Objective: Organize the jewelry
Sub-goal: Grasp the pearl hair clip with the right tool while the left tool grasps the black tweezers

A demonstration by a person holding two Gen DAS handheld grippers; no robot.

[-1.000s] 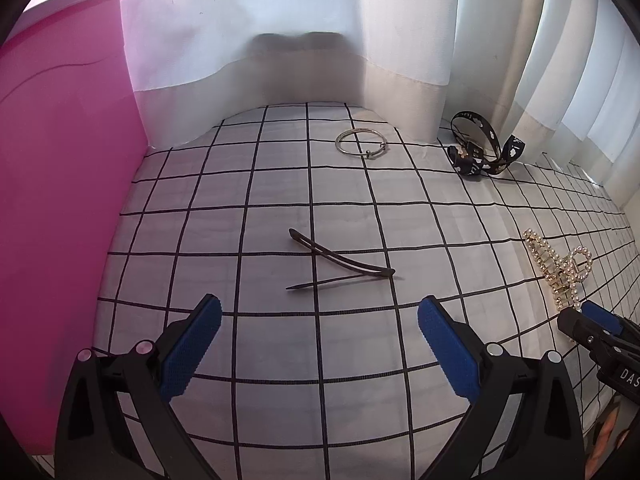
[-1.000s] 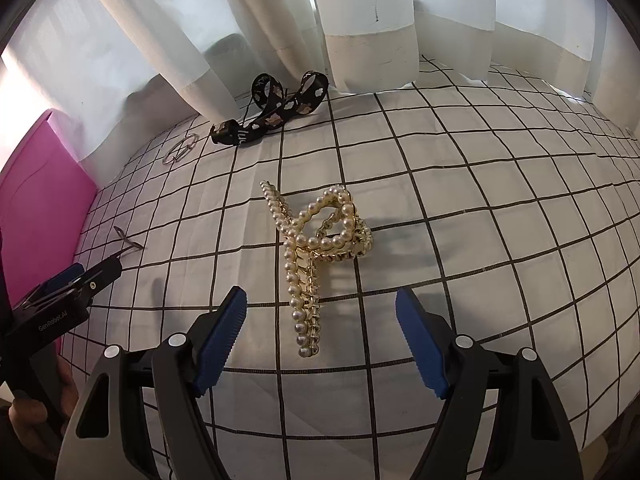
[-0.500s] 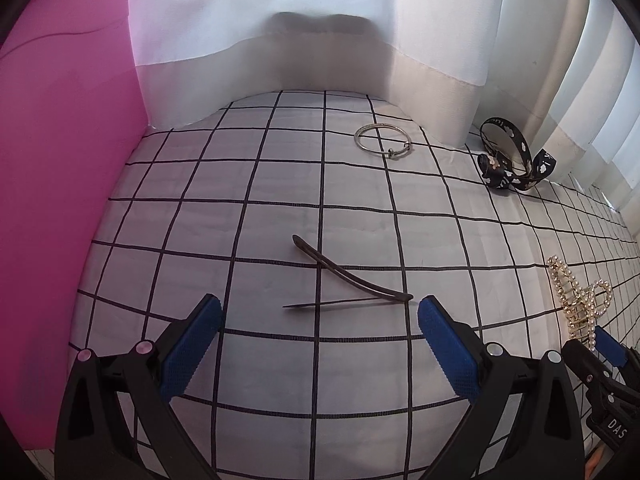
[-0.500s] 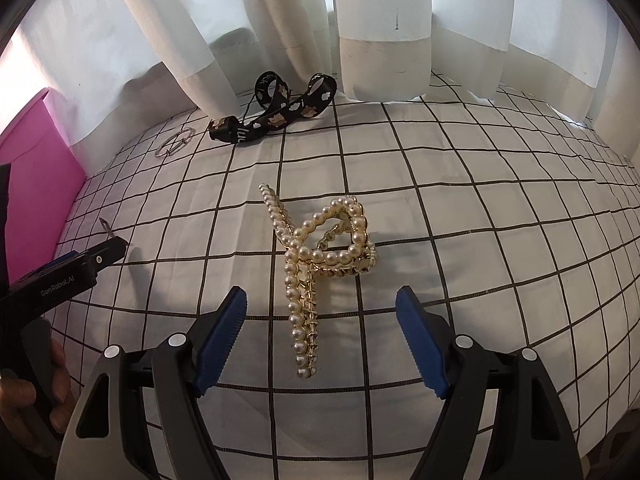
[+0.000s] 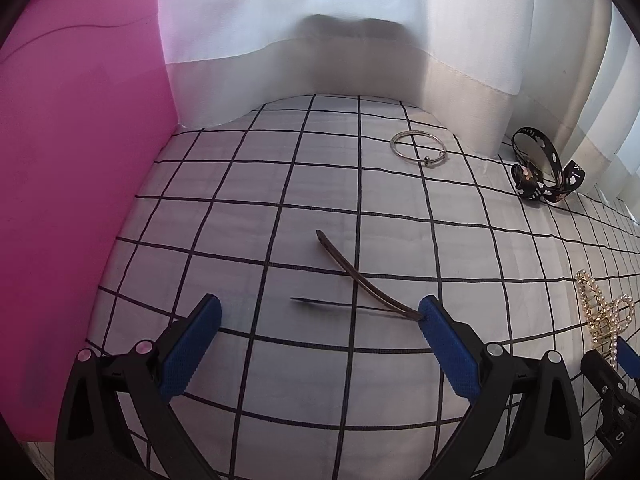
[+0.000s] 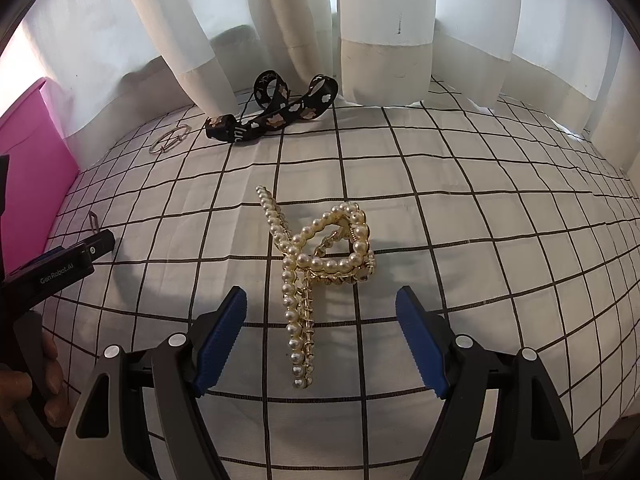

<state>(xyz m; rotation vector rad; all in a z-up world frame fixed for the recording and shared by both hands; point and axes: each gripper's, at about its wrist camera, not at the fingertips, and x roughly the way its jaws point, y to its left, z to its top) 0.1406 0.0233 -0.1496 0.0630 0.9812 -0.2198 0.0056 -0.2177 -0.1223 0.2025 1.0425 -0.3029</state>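
Pearls on the stiff, light, fragile claw clip [image 6: 316,276], lying on the checked bed [image 6: 480,220] between the spread right tongs [image 6: 320,336], are best spared by pinching its beaded spine.

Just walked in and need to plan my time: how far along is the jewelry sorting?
Nothing looks sorted yet. The pearl claw clip, dark hair clip, silver ring and black patterned band all lie loose on the checked cloth. The right gripper straddles the pearl clip, the left gripper hovers by the hair clip, both with jaws open. All four remain.
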